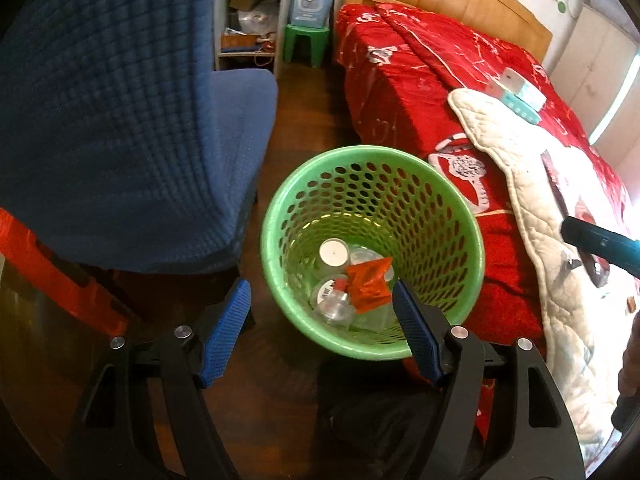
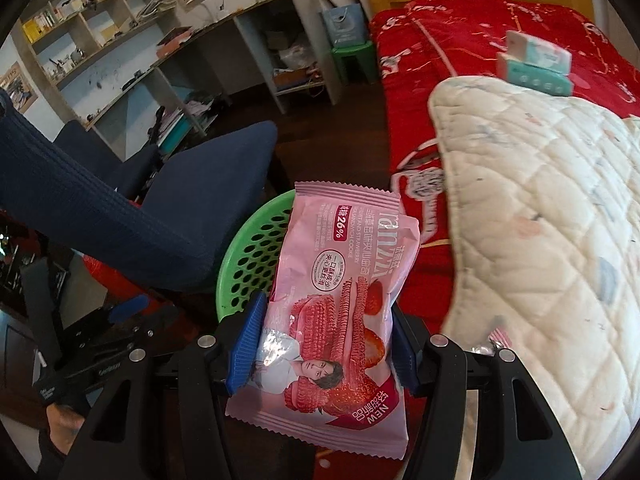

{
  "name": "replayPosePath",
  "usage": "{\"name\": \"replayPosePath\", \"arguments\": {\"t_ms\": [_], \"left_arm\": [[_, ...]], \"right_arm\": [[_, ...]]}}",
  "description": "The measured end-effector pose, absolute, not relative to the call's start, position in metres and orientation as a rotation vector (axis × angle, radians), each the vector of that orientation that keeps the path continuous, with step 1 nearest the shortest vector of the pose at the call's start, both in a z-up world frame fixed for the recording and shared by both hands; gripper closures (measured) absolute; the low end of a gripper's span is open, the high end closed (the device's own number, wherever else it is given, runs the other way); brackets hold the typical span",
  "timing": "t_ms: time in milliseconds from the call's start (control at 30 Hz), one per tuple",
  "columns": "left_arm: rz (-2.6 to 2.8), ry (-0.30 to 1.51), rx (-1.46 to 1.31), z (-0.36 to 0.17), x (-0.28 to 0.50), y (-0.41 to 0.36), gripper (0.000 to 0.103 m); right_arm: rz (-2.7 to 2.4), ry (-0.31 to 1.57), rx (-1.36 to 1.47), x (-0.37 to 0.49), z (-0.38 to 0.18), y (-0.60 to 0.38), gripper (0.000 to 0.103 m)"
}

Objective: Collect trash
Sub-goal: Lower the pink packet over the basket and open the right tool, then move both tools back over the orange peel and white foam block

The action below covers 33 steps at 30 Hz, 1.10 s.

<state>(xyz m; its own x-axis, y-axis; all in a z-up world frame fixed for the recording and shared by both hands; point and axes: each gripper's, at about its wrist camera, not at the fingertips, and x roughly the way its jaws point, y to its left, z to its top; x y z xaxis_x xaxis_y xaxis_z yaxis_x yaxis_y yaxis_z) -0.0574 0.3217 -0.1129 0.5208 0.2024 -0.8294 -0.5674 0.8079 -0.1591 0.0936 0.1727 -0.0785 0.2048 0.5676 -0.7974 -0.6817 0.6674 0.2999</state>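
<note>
**Cookie packet carried in over the bin**

We looked down on the red bed, by far the biggest thing in the room, with a white quilted blanket draped across it. Beside it stood our blue chair, and wedged between chair and bed sat the green basket on the dark floor. In its bottom we saw clear jars and a crumpled red wrapper. Our left gripper hung over the basket's near rim, jaws spread, nothing between them. Our right gripper pinched a pink cookie packet by its sides, holding it just above and in front of the basket. Two small tissue packs lay stacked on the bed.
</note>
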Motion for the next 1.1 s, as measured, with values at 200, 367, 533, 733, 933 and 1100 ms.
{"name": "replayPosePath", "arguments": {"t_ms": [200, 367, 533, 733, 933, 1100], "left_arm": [[0.492, 0.905, -0.463, -0.114, -0.064, 0.328, 0.03], [0.491, 0.903, -0.469, -0.114, -0.066, 0.328, 0.03], [0.487, 0.898, -0.465, -0.112, -0.065, 0.324, 0.03], [0.466, 0.884, -0.447, -0.103, -0.057, 0.311, 0.03], [0.426, 0.877, -0.42, -0.095, -0.046, 0.295, 0.029], [0.386, 0.874, -0.399, -0.089, -0.034, 0.276, 0.029]], "right_arm": [[0.885, 1.066, -0.151, 0.092, -0.089, 0.202, 0.041], [0.892, 1.071, -0.125, 0.094, -0.094, 0.211, 0.029], [0.895, 1.056, -0.109, 0.092, -0.091, 0.207, 0.024], [0.879, 1.04, -0.087, 0.091, -0.08, 0.184, 0.022], [0.819, 0.999, -0.068, 0.091, -0.066, 0.144, 0.019], [0.732, 0.983, -0.045, 0.097, -0.062, 0.098, 0.019]]}}
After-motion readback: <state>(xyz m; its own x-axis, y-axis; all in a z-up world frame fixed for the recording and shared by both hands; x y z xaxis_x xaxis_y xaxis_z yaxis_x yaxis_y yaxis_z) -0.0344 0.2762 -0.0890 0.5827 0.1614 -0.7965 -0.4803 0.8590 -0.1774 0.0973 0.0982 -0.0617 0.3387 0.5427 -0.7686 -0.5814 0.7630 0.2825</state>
